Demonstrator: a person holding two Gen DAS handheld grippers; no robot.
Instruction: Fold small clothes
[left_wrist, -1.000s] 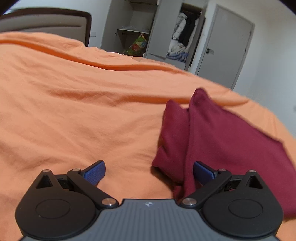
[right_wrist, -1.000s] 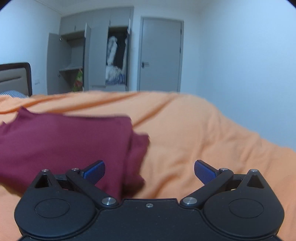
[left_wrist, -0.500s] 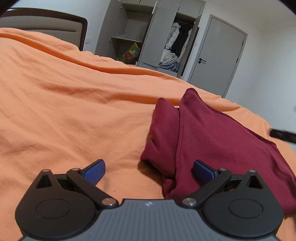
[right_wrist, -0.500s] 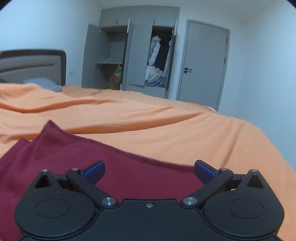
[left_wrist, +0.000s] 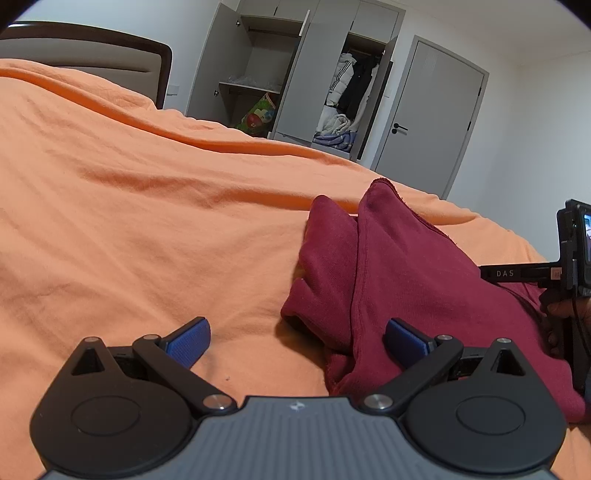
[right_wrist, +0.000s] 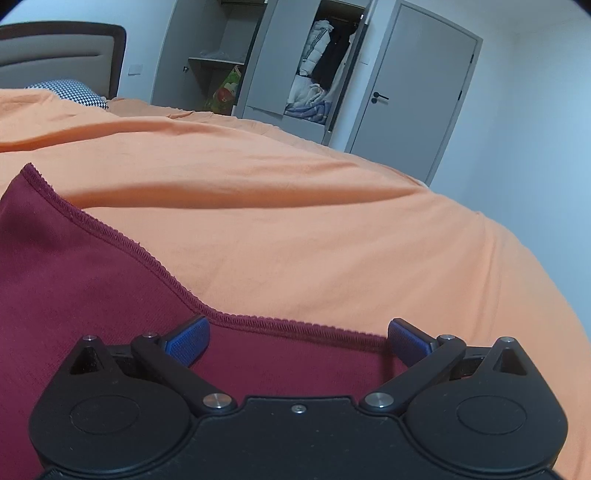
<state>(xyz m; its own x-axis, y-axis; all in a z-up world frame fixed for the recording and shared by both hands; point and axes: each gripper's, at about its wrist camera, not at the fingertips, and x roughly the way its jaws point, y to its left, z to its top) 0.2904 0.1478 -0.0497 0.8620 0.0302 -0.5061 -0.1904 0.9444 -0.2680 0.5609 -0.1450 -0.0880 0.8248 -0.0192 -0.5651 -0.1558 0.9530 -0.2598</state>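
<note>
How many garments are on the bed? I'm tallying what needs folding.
1: a maroon garment on the orange bedspread, just ahead of both claws. More could lie outside these views.

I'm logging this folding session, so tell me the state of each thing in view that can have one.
left gripper: open, holding nothing, low over the bed
right gripper: open, straddling the garment's hem, not clamped
maroon garment: partly folded, lying on the bedspread
orange bedspread: spread out, wrinkled
wardrobe doors: open, clothes inside
room door: closed
</note>
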